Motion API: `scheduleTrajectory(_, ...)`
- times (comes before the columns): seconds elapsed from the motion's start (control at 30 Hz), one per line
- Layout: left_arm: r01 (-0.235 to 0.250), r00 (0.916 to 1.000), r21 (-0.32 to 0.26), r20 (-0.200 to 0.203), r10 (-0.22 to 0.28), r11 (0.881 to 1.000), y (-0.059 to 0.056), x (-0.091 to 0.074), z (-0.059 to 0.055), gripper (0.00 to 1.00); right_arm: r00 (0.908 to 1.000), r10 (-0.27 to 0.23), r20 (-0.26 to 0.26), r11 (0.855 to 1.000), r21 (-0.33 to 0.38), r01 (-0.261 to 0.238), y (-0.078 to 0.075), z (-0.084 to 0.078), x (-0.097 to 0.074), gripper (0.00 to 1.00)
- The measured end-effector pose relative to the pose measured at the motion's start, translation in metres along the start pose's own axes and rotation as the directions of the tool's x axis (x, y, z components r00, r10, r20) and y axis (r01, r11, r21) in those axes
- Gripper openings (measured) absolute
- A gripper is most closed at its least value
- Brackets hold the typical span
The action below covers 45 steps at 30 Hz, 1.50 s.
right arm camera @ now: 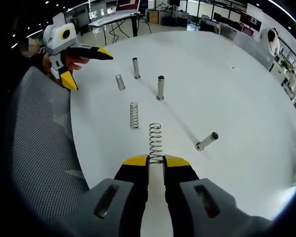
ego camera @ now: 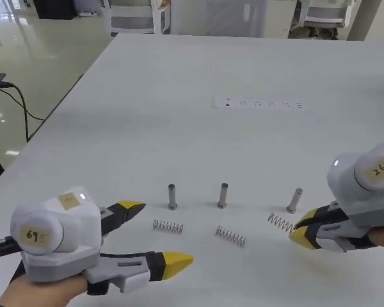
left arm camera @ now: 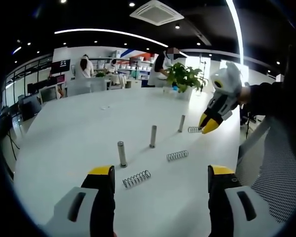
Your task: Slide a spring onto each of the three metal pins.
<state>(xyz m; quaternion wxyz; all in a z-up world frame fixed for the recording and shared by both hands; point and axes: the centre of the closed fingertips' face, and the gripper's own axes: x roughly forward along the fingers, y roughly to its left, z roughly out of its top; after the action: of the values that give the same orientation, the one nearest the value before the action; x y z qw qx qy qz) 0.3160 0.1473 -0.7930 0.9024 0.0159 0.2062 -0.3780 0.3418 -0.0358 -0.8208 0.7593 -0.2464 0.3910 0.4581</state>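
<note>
Three short grey metal pins stand in a row, all bare: the middle pin (ego camera: 223, 195), the left pin (ego camera: 172, 197) and the right pin (ego camera: 295, 200). Nearer than the middle pin lie the left spring (ego camera: 168, 226), the middle spring (ego camera: 230, 236) and the right spring (ego camera: 280, 222), its end pinched by the right gripper (right arm camera: 156, 160).

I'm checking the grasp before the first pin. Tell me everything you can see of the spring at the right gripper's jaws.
The spring is a slim coil of silvery wire with open, evenly spaced turns. Its near end sits pinched between the yellow tips of the right gripper, whose jaws are almost closed on it; the rest points straight ahead, low over the white table. Whether it touches the table I cannot tell. It lies near the nearest pin, apart from it.
</note>
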Motion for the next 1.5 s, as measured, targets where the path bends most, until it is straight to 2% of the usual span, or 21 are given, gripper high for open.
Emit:
scheduleTrajectory(0.43, 0.038, 0.9993, 0.040, 0.001, -0.038, 0.998, -0.006, 0.007, 0.011, 0.71, 0.9987, 0.049, 0.014, 0.998, -0.044, -0.048, 0.015, 0.013, -0.007, 0.13)
scheduleTrajectory(0.8, 0.087, 0.9960, 0.071, -0.026, -0.085, 0.994, -0.015, 0.015, 0.010, 0.69, 0.9960, 0.088, 0.017, 0.993, -0.076, -0.086, 0.027, 0.019, -0.009, 0.13)
scheduleTrajectory(1.2, 0.137, 0.9901, 0.113, -0.047, -0.132, 0.984, -0.021, 0.023, 0.016, 0.64, 0.9924, 0.120, 0.024, 0.987, -0.112, -0.117, 0.037, 0.029, -0.011, 0.13)
scheduleTrajectory(1.5, 0.185, 0.9822, 0.142, -0.055, -0.179, 0.972, -0.032, 0.031, 0.023, 0.60, 0.9896, 0.141, 0.029, 0.980, -0.148, -0.135, 0.043, 0.037, -0.012, 0.13)
